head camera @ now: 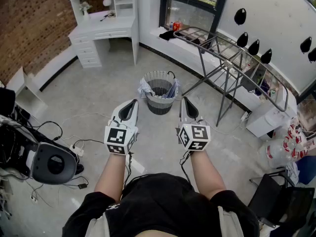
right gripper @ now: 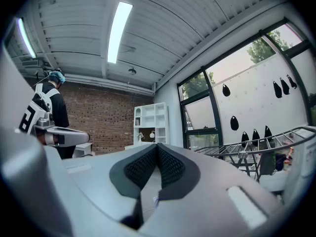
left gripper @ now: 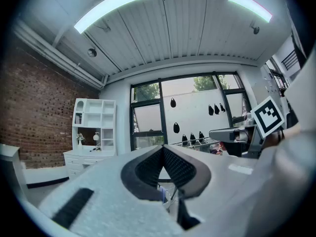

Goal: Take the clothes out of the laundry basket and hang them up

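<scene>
A round wire laundry basket (head camera: 160, 90) stands on the floor ahead of me, with pale and blue clothes (head camera: 146, 88) hanging over its rim. A metal drying rack (head camera: 232, 58) stands unfolded to its right, by the window. My left gripper (head camera: 130, 103) and my right gripper (head camera: 188, 102) are held level side by side just short of the basket, both shut with nothing between the jaws. In the left gripper view the left gripper (left gripper: 162, 147) has its pads together; in the right gripper view the right gripper (right gripper: 157, 145) looks the same.
A white desk with shelves (head camera: 104, 26) stands at the back left. Cables and dark equipment (head camera: 47, 162) lie on the floor at the left. A white cabinet (head camera: 266, 116) and bottles (head camera: 284, 147) are at the right, a black chair (head camera: 276, 199) at the lower right.
</scene>
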`<state>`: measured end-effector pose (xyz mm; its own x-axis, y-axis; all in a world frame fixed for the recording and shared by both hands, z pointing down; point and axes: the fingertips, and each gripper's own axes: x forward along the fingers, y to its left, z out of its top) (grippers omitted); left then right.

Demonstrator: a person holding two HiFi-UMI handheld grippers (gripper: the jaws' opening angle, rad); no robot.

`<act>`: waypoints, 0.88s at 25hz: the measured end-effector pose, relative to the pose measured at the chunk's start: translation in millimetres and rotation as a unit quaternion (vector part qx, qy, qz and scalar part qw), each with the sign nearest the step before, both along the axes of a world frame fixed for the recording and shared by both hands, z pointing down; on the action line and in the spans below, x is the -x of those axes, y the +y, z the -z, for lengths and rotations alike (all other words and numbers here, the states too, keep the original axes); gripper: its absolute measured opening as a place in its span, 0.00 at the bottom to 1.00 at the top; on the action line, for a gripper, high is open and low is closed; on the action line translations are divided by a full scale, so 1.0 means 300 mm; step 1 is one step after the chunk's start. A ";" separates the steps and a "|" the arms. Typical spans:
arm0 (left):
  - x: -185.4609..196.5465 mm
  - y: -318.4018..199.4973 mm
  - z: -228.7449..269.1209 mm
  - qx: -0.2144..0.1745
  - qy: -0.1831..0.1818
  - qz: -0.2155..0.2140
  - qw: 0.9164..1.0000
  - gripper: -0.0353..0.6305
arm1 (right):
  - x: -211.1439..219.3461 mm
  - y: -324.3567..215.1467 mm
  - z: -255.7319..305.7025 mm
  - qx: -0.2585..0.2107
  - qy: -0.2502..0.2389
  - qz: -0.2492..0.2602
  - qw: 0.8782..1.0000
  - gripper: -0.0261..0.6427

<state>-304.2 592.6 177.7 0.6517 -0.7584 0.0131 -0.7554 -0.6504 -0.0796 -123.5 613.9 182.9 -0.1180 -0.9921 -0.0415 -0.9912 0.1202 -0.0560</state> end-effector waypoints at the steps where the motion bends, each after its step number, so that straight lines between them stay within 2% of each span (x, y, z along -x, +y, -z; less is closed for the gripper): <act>1: 0.000 0.001 -0.002 0.001 0.000 0.000 1.000 0.06 | 0.003 0.003 0.000 -0.001 0.001 0.000 1.000 0.06; 7: -0.003 -0.029 -0.008 0.006 0.007 0.002 1.000 0.06 | 0.002 -0.012 0.013 -0.014 -0.013 -0.004 1.000 0.06; 22: 0.058 -0.133 -0.091 0.017 -0.001 -0.037 0.999 0.06 | 0.120 -0.105 -0.079 0.011 -0.014 -0.023 1.000 0.06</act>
<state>-321.6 552.6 205.1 0.7059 -0.7072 0.0400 -0.7050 -0.7069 -0.0572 -159.4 582.3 206.6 -0.0716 -0.9972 -0.0216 -0.9936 0.0732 -0.0855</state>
